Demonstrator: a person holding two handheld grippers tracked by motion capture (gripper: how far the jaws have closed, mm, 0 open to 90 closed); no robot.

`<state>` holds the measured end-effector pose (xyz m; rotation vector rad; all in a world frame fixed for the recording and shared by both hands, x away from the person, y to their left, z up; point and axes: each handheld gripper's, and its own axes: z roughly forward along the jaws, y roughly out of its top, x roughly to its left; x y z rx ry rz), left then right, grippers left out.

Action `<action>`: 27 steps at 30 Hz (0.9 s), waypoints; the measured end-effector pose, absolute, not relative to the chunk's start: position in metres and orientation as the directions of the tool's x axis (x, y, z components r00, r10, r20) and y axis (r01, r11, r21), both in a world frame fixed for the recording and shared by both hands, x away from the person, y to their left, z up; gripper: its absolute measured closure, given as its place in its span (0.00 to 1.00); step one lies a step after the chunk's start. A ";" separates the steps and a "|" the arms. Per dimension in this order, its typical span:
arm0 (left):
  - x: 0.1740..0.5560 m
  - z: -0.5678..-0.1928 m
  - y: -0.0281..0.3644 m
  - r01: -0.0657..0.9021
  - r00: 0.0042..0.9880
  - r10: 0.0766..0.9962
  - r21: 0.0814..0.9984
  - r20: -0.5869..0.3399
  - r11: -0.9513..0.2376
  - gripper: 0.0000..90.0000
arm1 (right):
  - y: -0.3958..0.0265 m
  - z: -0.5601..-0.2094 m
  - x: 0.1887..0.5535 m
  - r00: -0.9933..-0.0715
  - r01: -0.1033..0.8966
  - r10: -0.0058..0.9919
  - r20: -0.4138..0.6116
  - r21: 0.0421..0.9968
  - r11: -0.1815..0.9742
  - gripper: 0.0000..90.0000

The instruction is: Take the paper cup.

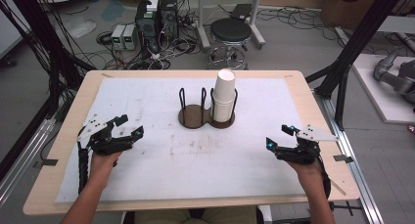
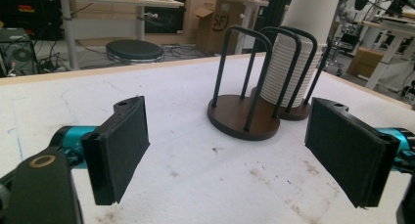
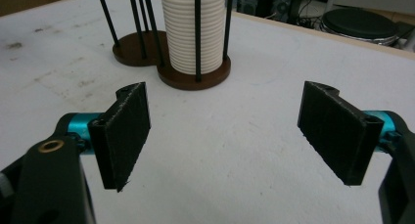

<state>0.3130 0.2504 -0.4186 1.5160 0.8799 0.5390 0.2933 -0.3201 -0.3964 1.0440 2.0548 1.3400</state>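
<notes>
A brown two-ring cup holder [image 1: 195, 117] with black wire posts stands at the table's middle back. Its right ring holds a tall stack of white paper cups [image 1: 224, 94]; its left ring is empty. My left gripper [image 1: 131, 125] rests open over the white mat at the left, jaws wide apart with nothing between them. My right gripper [image 1: 279, 136] is open at the right, also empty. From the left gripper view the holder [image 2: 243, 119] and cup stack [image 2: 293, 67] lie ahead to the right. The right gripper view has the cup stack [image 3: 192, 31] ahead to the left.
A white mat [image 1: 191, 150] covers most of the wooden table [image 1: 313, 111]. Behind the table stand a black stool [image 1: 230, 33], computer boxes [image 1: 156, 18] and cables on the floor. Black frame posts rise at both sides.
</notes>
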 end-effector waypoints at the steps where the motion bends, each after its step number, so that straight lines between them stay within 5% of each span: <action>1: 0.312 -0.418 0.250 0.214 0.600 0.784 0.976 -0.160 0.036 0.17 | -0.319 -0.395 0.294 -0.603 0.337 0.797 0.020 0.912 0.232 0.22; 27: 0.310 -0.416 0.242 0.197 0.632 0.757 0.979 -0.162 0.045 0.17 | -0.248 -0.301 0.365 -0.737 0.276 0.674 -0.053 0.887 0.371 0.22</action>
